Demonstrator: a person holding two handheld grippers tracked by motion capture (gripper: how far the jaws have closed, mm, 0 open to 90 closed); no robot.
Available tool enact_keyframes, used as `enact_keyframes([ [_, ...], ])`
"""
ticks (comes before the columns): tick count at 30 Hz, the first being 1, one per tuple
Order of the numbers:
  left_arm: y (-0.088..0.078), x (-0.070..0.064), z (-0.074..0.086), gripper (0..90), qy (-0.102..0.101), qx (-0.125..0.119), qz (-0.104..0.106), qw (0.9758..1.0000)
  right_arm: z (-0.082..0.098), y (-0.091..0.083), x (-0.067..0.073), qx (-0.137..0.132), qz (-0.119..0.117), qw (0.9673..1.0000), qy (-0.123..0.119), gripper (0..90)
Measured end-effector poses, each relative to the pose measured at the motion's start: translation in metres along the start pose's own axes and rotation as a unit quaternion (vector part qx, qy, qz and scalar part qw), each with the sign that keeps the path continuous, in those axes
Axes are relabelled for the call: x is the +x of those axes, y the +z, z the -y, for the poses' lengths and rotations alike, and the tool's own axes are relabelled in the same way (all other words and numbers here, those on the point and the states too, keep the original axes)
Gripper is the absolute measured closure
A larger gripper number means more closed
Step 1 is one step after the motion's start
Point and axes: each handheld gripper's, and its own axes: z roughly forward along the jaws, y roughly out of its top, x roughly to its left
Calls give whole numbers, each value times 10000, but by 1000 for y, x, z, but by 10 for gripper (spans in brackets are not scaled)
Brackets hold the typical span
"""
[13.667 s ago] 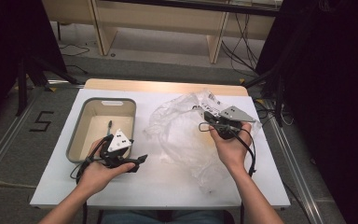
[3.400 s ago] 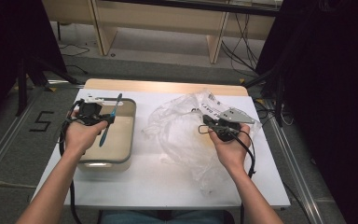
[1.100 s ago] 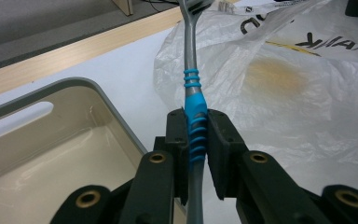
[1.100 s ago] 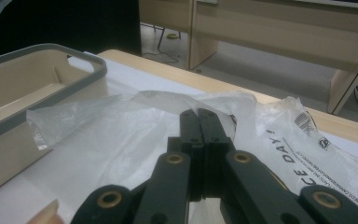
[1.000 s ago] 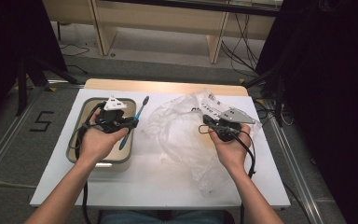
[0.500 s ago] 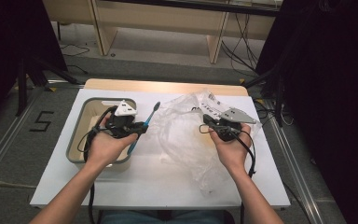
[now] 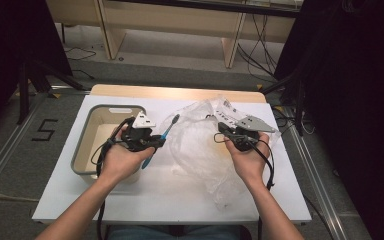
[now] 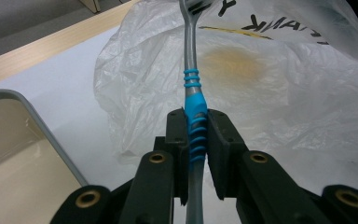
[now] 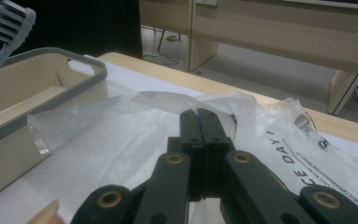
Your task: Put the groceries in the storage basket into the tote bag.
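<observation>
My left gripper (image 7: 151,141) is shut on a toothbrush (image 7: 162,136) with a grey handle and a blue ribbed grip. It holds the brush just right of a beige bin (image 7: 84,152), bristles pointing toward a clear plastic bag (image 7: 200,150). In the left gripper view the pads (image 8: 176,133) clamp the blue grip of the toothbrush (image 8: 191,79), whose head reaches over the bag (image 8: 279,88). My right gripper (image 7: 224,130) rests on the bag's far right part. Its jaws (image 9: 199,116) are shut, with a raised fold of the bag (image 9: 121,140) pinched at the tips. The brush head (image 9: 8,22) shows top left.
The grey-rimmed bin (image 9: 60,58) stands at the table's left and looks empty. The white table (image 7: 155,190) has a wooden strip (image 7: 175,93) along its far edge. Cables trail from both grippers toward the person. A floor and wooden furniture legs lie beyond the table.
My left gripper has carried the toothbrush to the right, from over the bin to the bag's left edge. The right gripper and the bag have stayed put.
</observation>
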Motion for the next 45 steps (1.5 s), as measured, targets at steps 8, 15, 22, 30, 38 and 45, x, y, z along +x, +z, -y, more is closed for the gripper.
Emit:
enact_keyframes([
  [8,9,-9,0,788,116,121,89,9998,0,0,0,-8,-18,10000,10,900],
  [15,21,-18,2,788,204,268,163,9993,-1,-1,0,-23,-34,10000,19,900],
  [22,36,-26,3,788,273,457,256,9983,-1,-1,0,-40,-33,10000,21,900],
  [30,56,-38,1,788,399,721,314,9961,-2,-1,1,-52,-47,10000,7,900],
  [38,72,-41,-1,788,413,873,329,9948,-3,-2,2,-70,-69,10000,-15,900],
  [45,84,-38,-4,788,314,901,282,9950,-3,-2,5,-68,-95,9999,-34,900],
])
